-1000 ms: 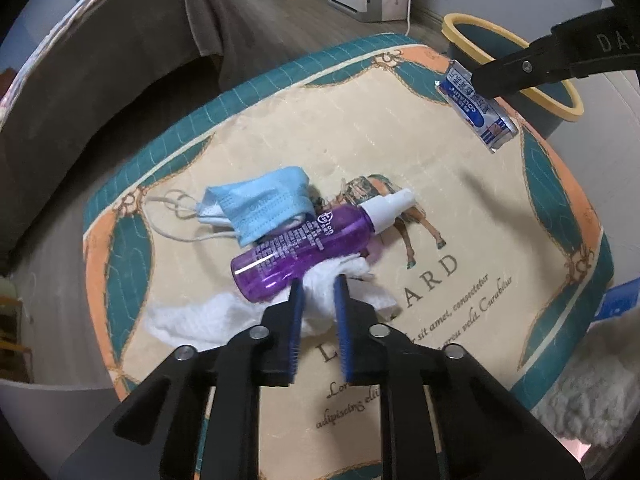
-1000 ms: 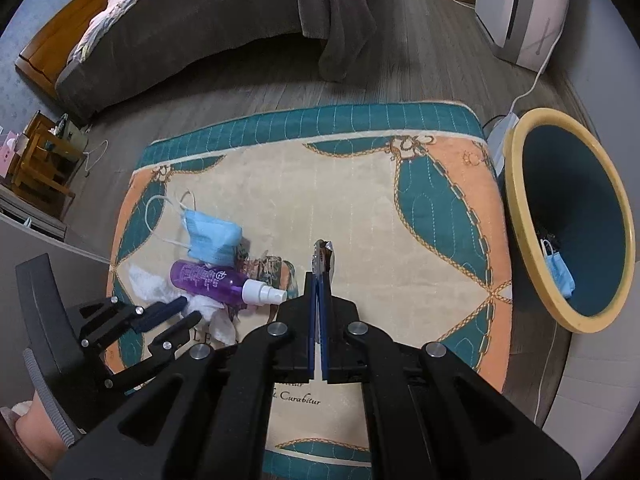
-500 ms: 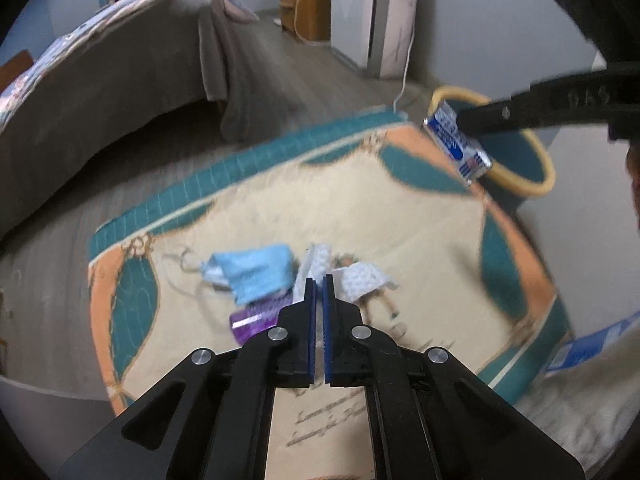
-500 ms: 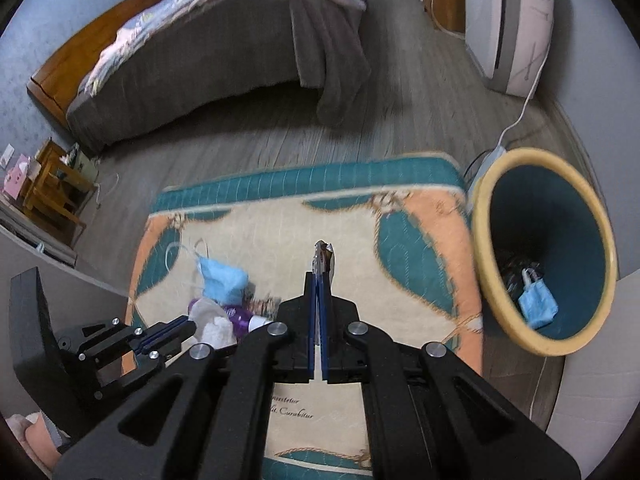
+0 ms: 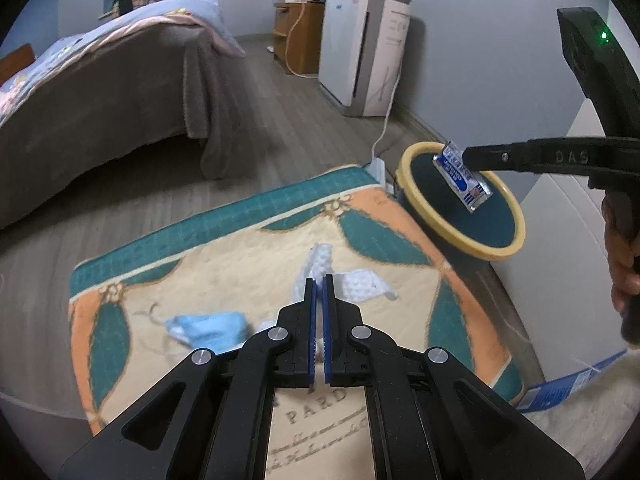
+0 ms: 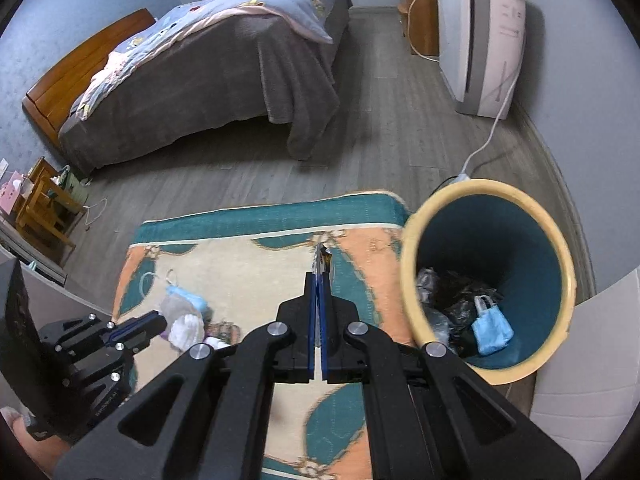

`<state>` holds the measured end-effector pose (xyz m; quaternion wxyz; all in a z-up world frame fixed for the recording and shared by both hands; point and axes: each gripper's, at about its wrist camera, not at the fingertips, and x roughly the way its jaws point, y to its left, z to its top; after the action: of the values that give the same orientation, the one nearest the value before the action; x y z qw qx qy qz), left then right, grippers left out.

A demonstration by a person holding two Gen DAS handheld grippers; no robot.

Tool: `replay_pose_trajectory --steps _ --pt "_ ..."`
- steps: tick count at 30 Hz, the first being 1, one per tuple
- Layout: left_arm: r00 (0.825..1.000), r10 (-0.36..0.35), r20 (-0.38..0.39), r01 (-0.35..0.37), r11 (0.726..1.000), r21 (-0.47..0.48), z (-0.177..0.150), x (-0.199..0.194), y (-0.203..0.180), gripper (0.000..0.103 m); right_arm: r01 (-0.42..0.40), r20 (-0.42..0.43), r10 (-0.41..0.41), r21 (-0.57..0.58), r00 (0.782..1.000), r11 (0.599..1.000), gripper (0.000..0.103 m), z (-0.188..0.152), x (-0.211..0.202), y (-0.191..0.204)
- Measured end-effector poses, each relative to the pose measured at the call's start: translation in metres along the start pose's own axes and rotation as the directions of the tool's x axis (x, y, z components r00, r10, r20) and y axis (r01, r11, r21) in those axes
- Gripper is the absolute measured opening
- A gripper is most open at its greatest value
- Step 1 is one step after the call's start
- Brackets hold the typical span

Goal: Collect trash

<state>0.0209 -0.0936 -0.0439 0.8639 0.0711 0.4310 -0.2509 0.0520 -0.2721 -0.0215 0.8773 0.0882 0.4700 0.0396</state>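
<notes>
Trash is split between both claws, the mat and the bin. The left claw (image 5: 319,280) is clamped on a white tissue (image 5: 352,282), lifted above the middle of the mat (image 5: 248,256); the tissue sticks up and flares right of the tips. The right claw (image 6: 319,276) is closed on a wrapper (image 5: 460,174), a blue-and-white foil packet seen edge-on in its own view; in the left view it hangs tilted over the bin's (image 5: 416,152) mouth, beyond the mat's far right corner. The bin has a yellow rim and teal inside, and holds dark bags (image 6: 460,304) and a blue mask (image 6: 490,326). Another blue mask (image 5: 208,326) lies near the mat's left edge, loops toward that edge. Behind stand a bed (image 6: 208,60) and a white appliance (image 6: 480,40) by the wall.
</notes>
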Motion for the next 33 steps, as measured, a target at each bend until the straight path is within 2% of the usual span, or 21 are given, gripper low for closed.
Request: replay_pose_trajectory --steps 10,15,17,19,23,24,27,33 --pt "0.998 -0.057 0.028 0.055 0.995 0.081 0.049 0.016 -0.045 0.004 0.054 -0.003 -0.054 0.072 0.999 0.996 0.001 0.003 0.002 -0.057" --pt "0.996 -0.092 0.021 0.09 0.993 0.08 0.065 0.032 -0.058 0.004 0.064 -0.028 -0.061 0.115 0.998 0.991 0.001 -0.003 0.013 -0.08" --pt "0.995 -0.094 0.011 0.093 0.992 0.081 0.065 0.037 -0.057 0.004 0.039 -0.065 -0.031 0.128 0.997 0.991 0.001 -0.009 0.026 -0.081" --pt "0.998 -0.066 0.004 0.066 0.993 0.103 0.062 0.04 -0.053 0.004 0.012 -0.128 0.002 0.107 0.992 0.994 0.002 -0.016 0.045 -0.073" --pt "0.999 -0.032 0.005 0.031 0.997 0.069 0.056 0.042 -0.03 0.004 -0.02 -0.244 0.006 -0.056 0.97 0.998 0.003 -0.032 0.079 -0.035" --pt "1.0 -0.023 0.005 0.022 0.998 0.056 0.054 0.042 -0.023 0.004 -0.021 -0.255 -0.001 -0.083 0.967 0.996 0.008 -0.035 0.084 -0.029" --pt "1.0 -0.002 -0.005 0.003 0.999 0.036 0.048 0.044 -0.008 0.004 -0.041 -0.288 -0.005 -0.152 0.958 0.988 0.034 -0.043 0.098 -0.011" --pt "1.0 -0.002 -0.006 0.002 1.0 -0.014 0.042 0.039 0.018 0.004 -0.057 -0.342 -0.04 -0.27 0.939 0.961 0.043 -0.059 0.126 0.02"
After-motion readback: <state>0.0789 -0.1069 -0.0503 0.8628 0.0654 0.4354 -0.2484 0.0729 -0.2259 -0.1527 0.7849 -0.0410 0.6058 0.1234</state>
